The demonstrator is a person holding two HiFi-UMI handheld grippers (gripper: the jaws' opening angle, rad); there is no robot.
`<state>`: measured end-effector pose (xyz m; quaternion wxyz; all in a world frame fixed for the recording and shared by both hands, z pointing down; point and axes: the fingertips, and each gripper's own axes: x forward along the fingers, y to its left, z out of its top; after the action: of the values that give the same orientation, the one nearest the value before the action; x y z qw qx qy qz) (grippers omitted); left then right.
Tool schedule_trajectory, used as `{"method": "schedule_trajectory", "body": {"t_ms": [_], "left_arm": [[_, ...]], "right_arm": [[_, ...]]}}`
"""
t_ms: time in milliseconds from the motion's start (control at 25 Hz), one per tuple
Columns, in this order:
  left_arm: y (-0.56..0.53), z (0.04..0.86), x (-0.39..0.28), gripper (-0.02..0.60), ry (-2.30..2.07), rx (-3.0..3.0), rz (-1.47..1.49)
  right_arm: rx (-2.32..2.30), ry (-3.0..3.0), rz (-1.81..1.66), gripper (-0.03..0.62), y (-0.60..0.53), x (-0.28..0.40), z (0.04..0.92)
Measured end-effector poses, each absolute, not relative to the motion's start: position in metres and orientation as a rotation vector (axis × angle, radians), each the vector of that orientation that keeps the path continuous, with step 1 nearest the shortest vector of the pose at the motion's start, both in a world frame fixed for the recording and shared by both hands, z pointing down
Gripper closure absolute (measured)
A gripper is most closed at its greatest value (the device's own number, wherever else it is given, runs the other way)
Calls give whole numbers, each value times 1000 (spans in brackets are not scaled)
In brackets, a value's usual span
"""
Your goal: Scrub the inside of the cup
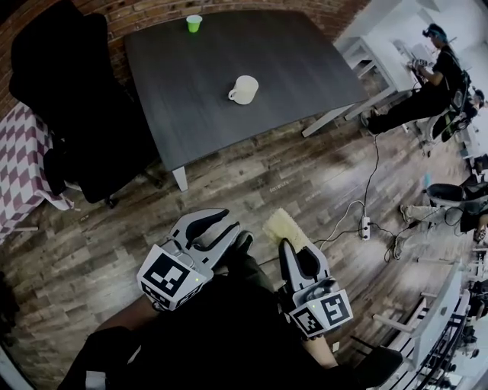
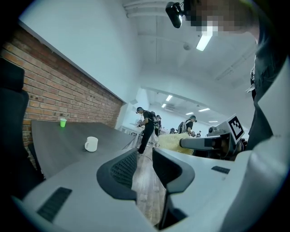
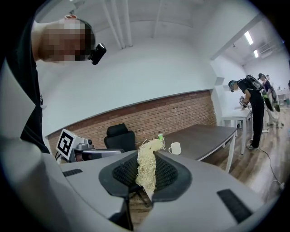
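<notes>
Currently we are clamping the fibrous scrubber [image 1: 284, 226] in the right gripper [image 1: 290, 251], while the left gripper [image 2: 144, 168] is hanging partly open, empty. The cup [image 1: 244, 89] is sitting unheld on the table [image 1: 183, 91], well apart from us, probably tipping if scrubbed unsteadied.

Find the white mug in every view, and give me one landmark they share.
Head view: white mug upper centre, on the dark table.
Left gripper view: white mug left of centre, on the table.
Right gripper view: white mug just right of centre, beyond the scrubber.
Shared landmark: the green cup at the table's far edge.
</notes>
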<state>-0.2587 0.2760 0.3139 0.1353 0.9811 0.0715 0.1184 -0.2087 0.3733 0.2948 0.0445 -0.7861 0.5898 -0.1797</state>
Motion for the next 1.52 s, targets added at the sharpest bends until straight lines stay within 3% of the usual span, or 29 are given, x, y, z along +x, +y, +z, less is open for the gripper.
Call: {"method": "schedule_trajectory", "body": {"t_ms": [200,400,840,1520], "left_arm": [[243,313,-221,468,115,2911,307],[208,283,-158,543,-46,2999,141],[201,256,-4,549,-215,3053,152],[63,320,48,548,-379,2943,354]], "right_arm": [[-2316,1873,-549,503,336,-166,305],[-2175,2030,-491,505,301,-102,299],[-2073,2160,-526,503,278,58,301],[-2056,2235,-688,503,160,132,345]]}}
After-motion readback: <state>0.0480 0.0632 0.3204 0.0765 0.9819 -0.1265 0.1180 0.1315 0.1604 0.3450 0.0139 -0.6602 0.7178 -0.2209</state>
